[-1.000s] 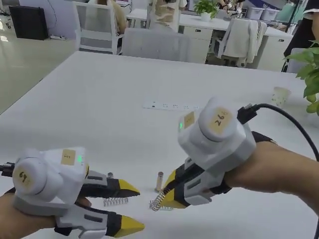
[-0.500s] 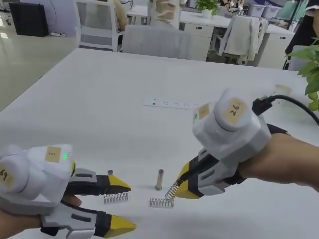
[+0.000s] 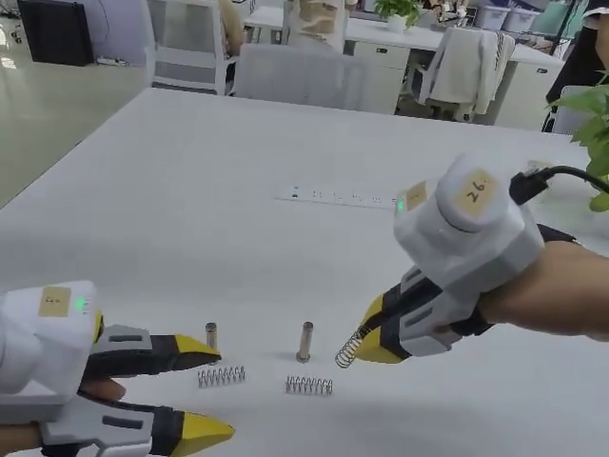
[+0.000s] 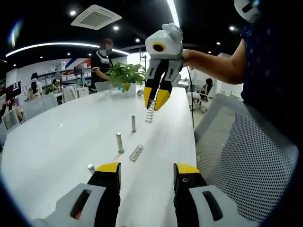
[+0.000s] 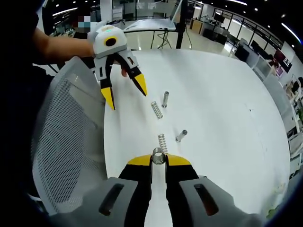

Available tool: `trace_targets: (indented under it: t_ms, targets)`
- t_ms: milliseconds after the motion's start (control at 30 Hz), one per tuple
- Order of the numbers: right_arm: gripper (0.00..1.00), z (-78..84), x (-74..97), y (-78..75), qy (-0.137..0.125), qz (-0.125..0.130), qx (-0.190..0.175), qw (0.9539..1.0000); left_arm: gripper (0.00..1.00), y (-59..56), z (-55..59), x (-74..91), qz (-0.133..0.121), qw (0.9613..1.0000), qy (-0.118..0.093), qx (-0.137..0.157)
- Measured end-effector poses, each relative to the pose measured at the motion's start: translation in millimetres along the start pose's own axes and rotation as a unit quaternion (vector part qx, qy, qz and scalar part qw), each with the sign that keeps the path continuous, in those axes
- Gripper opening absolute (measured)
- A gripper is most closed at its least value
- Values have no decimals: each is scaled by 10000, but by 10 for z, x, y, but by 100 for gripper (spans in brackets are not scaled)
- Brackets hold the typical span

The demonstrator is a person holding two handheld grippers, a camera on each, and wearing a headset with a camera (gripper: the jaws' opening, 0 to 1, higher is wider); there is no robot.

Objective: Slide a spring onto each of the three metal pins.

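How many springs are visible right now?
3. Held spring clamped in the right gripper; left spring on the table by the left pin; middle spring by the middle pin.

This is an open-plan office. The work is done at a long white table [image 3: 190,190] with a power strip [image 3: 338,198] set in its top, further out than the right gripper [image 3: 373,345]. Far beyond that gripper stand white desks with cabinets [image 3: 381,81] and a chair with a jacket [image 3: 464,69] on its back. A grey mesh chair [image 4: 236,156] stands just right of the left gripper [image 4: 147,168]. Ahead of this gripper are a potted plant [image 4: 124,75], people [image 4: 35,84] at desks, ceiling lamps [image 4: 47,46] and an air vent [image 4: 97,16].
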State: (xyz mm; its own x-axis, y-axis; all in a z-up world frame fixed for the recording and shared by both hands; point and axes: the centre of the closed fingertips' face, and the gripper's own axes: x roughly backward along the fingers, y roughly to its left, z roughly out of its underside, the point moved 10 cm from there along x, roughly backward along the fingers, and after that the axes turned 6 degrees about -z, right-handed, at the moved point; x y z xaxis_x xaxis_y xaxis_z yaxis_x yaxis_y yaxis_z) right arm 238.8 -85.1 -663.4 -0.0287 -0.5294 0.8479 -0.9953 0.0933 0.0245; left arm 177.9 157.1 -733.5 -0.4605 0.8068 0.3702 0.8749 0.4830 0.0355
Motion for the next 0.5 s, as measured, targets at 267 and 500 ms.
trace_targets:
  t_ms: [267, 500]
  targets:
    - [7, 65, 65, -84, 39, 91, -87, 9999, 40, 47, 49, 100, -293, 9994, -79, 140]
    - [7, 85, 141, -159, 125, 165, -116, 9997, 41, 59, 94, 165, -477, 9985, -136, 220]
